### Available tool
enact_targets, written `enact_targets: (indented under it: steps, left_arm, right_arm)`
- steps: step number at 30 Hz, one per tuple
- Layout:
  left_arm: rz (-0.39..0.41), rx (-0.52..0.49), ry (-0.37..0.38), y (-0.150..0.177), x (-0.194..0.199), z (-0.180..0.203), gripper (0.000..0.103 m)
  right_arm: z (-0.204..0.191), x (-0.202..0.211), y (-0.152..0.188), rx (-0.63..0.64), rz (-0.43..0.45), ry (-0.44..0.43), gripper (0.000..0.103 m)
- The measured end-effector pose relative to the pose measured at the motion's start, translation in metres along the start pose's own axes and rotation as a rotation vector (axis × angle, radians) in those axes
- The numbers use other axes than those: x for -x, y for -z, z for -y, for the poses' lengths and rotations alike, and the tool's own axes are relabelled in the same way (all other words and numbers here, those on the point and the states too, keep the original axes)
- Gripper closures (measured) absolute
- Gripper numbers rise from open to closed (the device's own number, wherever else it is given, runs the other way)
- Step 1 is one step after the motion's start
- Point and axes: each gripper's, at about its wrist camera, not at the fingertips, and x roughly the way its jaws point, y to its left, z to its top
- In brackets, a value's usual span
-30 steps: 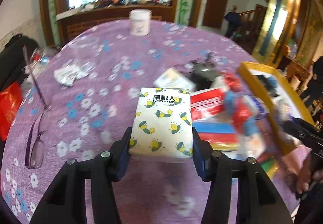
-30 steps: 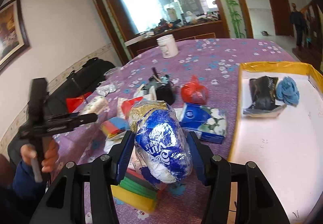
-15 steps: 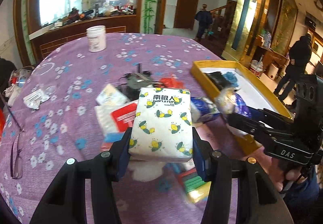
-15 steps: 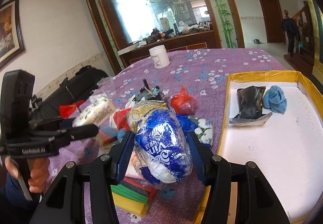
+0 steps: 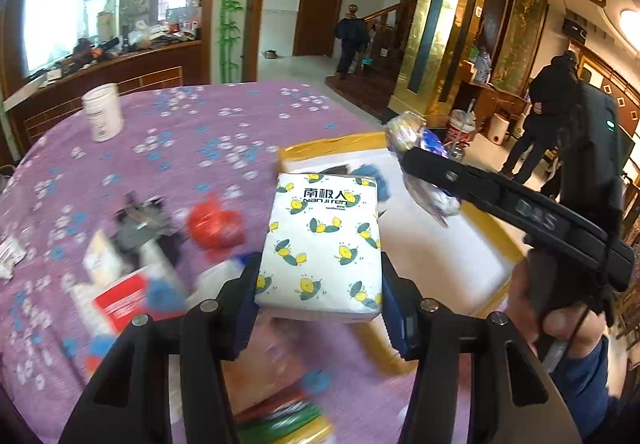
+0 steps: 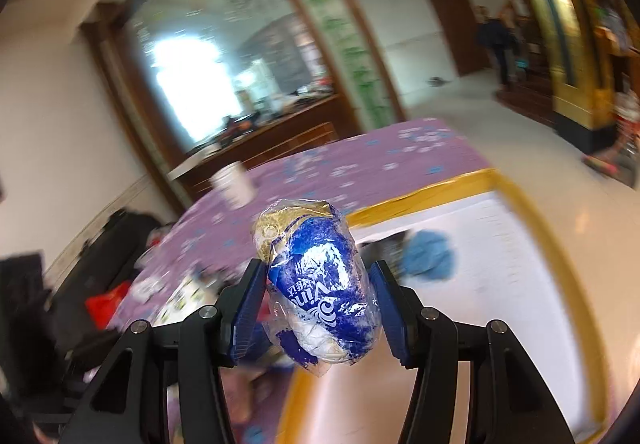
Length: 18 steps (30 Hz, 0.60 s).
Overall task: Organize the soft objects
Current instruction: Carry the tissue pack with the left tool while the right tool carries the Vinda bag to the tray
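**Both grippers carry soft packs toward the yellow-rimmed tray**

The round table (image 5: 192, 131) with its purple flowered cloth fills the left wrist view, and the white tray (image 5: 472, 244) with a yellow rim lies at its right side. The left gripper (image 5: 320, 300) is about half open, both pads pressed on a tissue pack (image 5: 324, 244) printed with lemons, held above the tray's near corner. The right gripper (image 6: 318, 308) is likewise clamped on a blue and white wrapped bundle (image 6: 320, 284), raised over the tray (image 6: 520, 264). A second ago both packs hung over the clutter on the cloth; now the tray lies under them.
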Motion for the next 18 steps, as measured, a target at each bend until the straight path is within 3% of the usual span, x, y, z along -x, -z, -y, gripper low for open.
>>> enact_targets:
  steps: [7,12,18]
  left_arm:
    - [-0.065,-0.017,0.022,-0.021,-0.068,0.049,0.05]
    - [-0.134,-0.028,0.036,-0.02,-0.114,0.071,0.051]
    - [-0.174,-0.04,0.067,-0.008,-0.13,0.078,0.051]
  right_arm:
    - [0.057,-0.024,-0.023,-0.091,-0.032,0.206,0.045]
    - [0.08,-0.032,-0.018,-0.14,-0.084,0.234,0.045]
    - [0.08,-0.037,-0.014,-0.124,-0.12,0.284,0.045]
